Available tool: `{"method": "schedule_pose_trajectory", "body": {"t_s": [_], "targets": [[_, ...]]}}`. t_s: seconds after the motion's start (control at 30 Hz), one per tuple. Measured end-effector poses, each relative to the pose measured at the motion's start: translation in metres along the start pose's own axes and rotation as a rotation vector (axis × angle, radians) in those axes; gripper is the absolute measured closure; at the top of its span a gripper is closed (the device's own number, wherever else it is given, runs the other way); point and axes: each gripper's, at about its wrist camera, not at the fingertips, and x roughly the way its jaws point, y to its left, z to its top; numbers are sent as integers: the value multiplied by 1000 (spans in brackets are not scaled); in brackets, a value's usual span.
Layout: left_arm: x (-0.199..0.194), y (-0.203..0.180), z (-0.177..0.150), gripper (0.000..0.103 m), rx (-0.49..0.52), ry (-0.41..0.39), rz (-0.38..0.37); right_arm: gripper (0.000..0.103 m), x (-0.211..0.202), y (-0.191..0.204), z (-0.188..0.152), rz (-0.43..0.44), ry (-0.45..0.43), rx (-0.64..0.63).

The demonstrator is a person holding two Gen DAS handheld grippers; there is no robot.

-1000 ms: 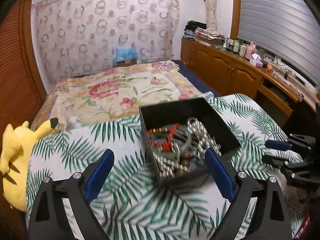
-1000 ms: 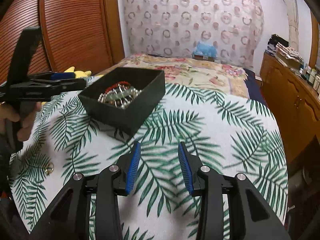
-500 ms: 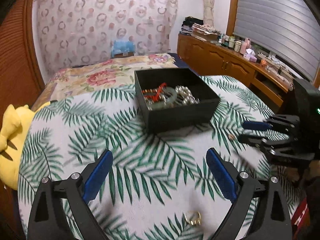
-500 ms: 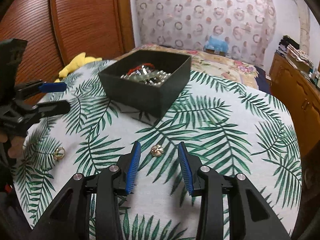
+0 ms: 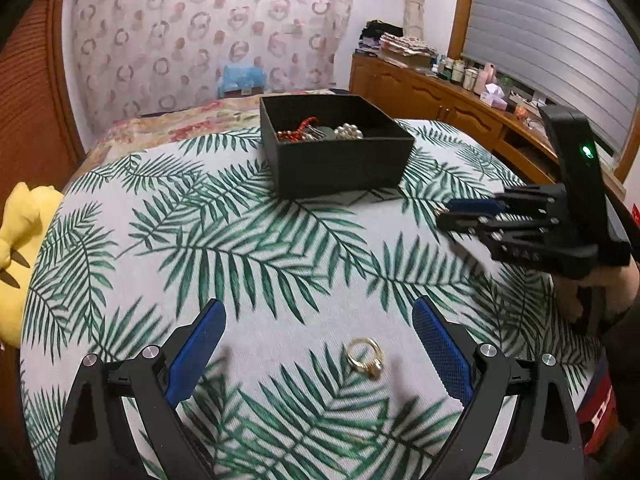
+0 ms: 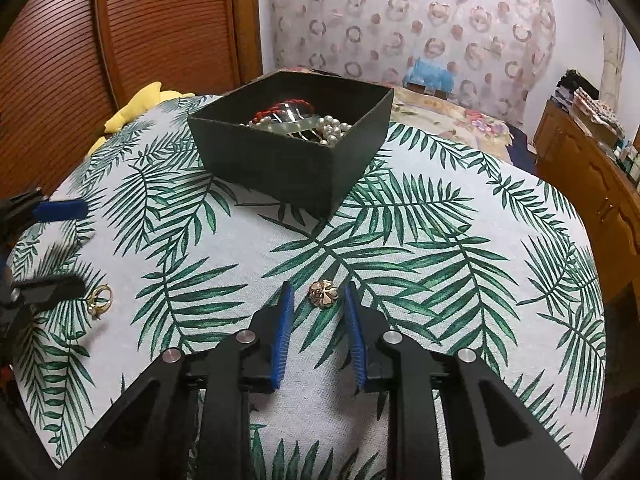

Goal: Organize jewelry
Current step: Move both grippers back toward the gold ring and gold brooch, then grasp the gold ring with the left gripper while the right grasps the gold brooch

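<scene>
A black open box (image 5: 340, 160) (image 6: 288, 148) sits on the palm-leaf tablecloth and holds red beads, pearls and a pale bangle. A gold ring (image 5: 363, 357) lies on the cloth between my left gripper's (image 5: 318, 346) wide-open blue-padded fingers; it also shows at the left of the right wrist view (image 6: 99, 300). A gold flower-shaped brooch (image 6: 323, 293) lies between the tips of my right gripper (image 6: 318, 300), which is open, narrower, and empty. The right gripper also shows in the left wrist view (image 5: 448, 216), low over the cloth right of the box.
A yellow plush toy (image 5: 20, 240) lies at the table's left edge. A bed with a floral cover (image 5: 180, 124) stands behind the table. A wooden cabinet (image 5: 440, 96) with bottles runs along the right wall.
Both grippers have pulled back from the box and dropped lower. The ring now lies between the left fingers, and the brooch lies between the right fingertips.
</scene>
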Motion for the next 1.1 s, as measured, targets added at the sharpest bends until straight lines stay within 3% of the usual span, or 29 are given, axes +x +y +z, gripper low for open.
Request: {"method": "schedule_pose_trajectory", "body": {"t_s": [0.1, 0.2, 0.27, 0.33, 0.67, 0.73, 1.1], "targets": [[-1, -8, -10, 12, 13, 16, -15, 77, 1, 0, 1, -5, 0, -4], [1, -17, -17, 12, 43, 27, -2, 88, 0, -1, 0, -8, -2, 11], [2, -20, -21, 16, 50, 32, -3, 89, -1, -4, 0, 0, -3, 24], [3, -24, -23, 32, 59, 40, -5, 90, -2, -5, -1, 4, -6, 28], [1, -29, -26, 68, 89, 39, -1, 93, -14, 3, -2, -39, -60, -20], [0, -27, -25, 84, 81, 38, -10, 93, -14, 2, -2, -39, -64, -18], [-8, -16, -17, 84, 55, -4, -8, 93, -20, -4, -2, -22, -90, 16]]}}
